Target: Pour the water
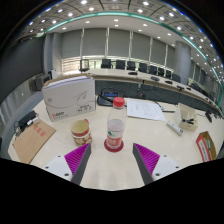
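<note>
Tool [111, 160] open, holding nothing. Bottle [116, 124] with red cap just ahead, between the fingers, standing on the worktop [150, 125]. Cup [81, 131] just beside it, left. Probably light, smooth, easy to squash; best gripped around the middle.

A white box [69, 97], papers [145, 109] and black chairs [120, 64] surround the table [110, 165].
</note>
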The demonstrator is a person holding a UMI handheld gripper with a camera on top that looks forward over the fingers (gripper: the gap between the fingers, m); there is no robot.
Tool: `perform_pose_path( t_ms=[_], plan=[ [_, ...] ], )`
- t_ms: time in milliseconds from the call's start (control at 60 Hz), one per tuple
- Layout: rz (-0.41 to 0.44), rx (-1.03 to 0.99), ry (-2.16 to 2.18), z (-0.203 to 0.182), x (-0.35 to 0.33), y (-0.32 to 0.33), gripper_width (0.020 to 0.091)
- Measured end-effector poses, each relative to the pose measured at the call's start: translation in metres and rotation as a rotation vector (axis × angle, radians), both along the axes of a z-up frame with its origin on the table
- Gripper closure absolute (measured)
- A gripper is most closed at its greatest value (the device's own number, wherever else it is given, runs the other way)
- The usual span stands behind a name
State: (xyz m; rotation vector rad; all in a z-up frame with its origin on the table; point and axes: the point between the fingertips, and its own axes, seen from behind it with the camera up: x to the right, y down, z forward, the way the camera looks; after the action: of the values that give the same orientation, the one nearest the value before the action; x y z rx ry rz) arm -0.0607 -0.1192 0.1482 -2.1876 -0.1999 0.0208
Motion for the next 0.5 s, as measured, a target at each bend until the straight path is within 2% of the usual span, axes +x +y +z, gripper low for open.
perform_pose_path(
  t_ms=[233,500],
  plan=[
    [-0.036,-0.024,-0.061,0.040,-0.015,-0.122,0.0245],
    [-0.032,-0.016,-0.053,0.053,-0.029,-0.186,0.0249]
  ],
)
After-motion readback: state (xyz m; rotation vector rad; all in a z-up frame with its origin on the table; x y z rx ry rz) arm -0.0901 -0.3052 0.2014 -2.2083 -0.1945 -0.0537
